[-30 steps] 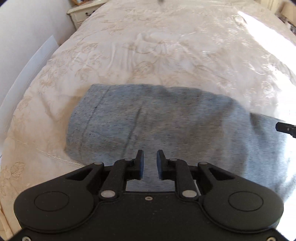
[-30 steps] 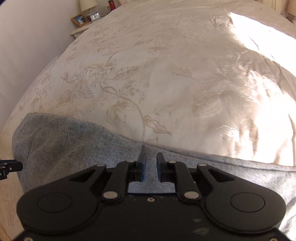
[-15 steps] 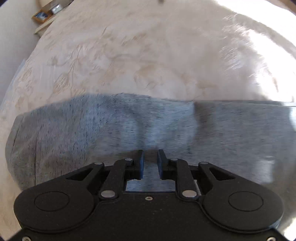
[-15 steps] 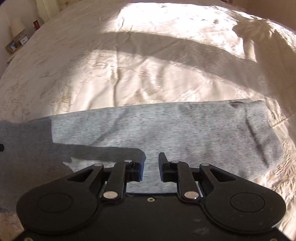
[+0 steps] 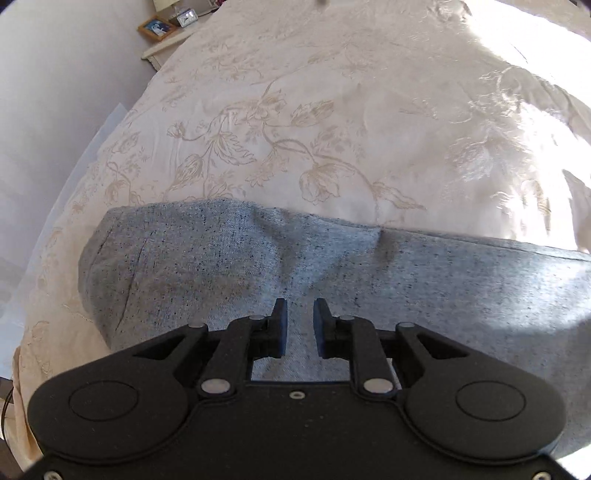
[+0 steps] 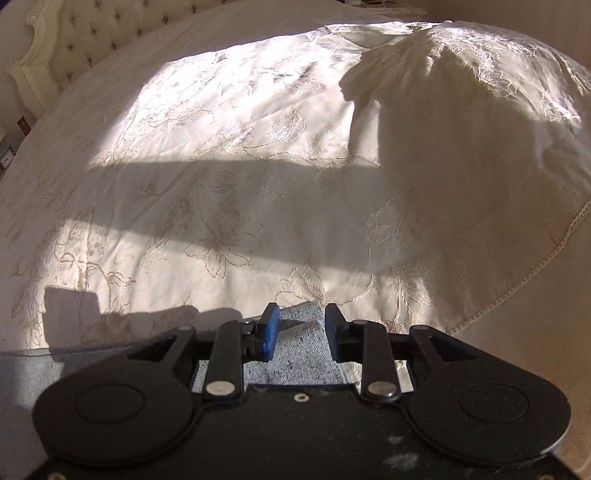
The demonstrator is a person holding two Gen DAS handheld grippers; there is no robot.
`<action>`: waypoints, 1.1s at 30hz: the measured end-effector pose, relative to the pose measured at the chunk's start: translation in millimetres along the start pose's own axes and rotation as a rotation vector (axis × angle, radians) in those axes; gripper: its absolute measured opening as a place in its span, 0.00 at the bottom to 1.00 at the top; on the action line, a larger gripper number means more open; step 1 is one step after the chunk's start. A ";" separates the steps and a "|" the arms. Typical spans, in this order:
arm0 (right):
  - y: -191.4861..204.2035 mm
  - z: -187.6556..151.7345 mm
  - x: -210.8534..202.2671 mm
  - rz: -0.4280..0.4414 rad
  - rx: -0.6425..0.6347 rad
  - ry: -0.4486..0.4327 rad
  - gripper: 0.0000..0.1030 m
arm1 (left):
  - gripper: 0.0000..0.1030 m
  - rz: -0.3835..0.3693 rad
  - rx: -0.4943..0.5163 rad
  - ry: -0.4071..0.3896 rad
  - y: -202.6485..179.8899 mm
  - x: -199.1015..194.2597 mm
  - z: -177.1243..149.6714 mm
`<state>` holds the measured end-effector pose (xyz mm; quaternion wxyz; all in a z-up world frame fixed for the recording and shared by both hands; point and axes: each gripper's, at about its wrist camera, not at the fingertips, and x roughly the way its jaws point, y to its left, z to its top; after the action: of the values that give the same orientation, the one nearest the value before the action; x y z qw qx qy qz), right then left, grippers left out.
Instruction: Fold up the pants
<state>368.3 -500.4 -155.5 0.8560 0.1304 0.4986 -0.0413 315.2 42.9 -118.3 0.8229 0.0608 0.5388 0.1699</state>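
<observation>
Grey flecked pants (image 5: 207,258) lie stretched across a cream embroidered bedspread (image 5: 332,129). My left gripper (image 5: 299,306) hovers over the pants near their rounded left end. Its jaws stand a narrow gap apart, and nothing is pinched between the pads. In the right wrist view only the pants' other end (image 6: 299,354) shows, a narrow grey strip under the tool. My right gripper (image 6: 302,312) is over that end with its jaws opening. The fabric lies below and between the fingers, and the pads do not press it.
A nightstand (image 5: 166,40) with a picture frame (image 5: 157,27) and a small clock (image 5: 186,16) stands at the bed's far left corner. A tufted headboard (image 6: 74,40) rises at the back left. The bedspread's stitched edge (image 6: 535,266) drops off to the right.
My right gripper has swept along the pants from their left part to the right end, and its jaws have widened. My left gripper shifted sideways over the pants' left end with its gap unchanged.
</observation>
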 end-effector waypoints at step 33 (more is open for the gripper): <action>51.0 -33.7 -1.1 0.207 -0.142 0.002 0.26 | 0.27 -0.199 0.237 -0.024 -201.8 -36.7 -0.5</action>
<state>349.6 -442.5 -161.1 0.8622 0.1203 0.4851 0.0827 344.6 -158.5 -143.9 0.8291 0.1057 0.5486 0.0221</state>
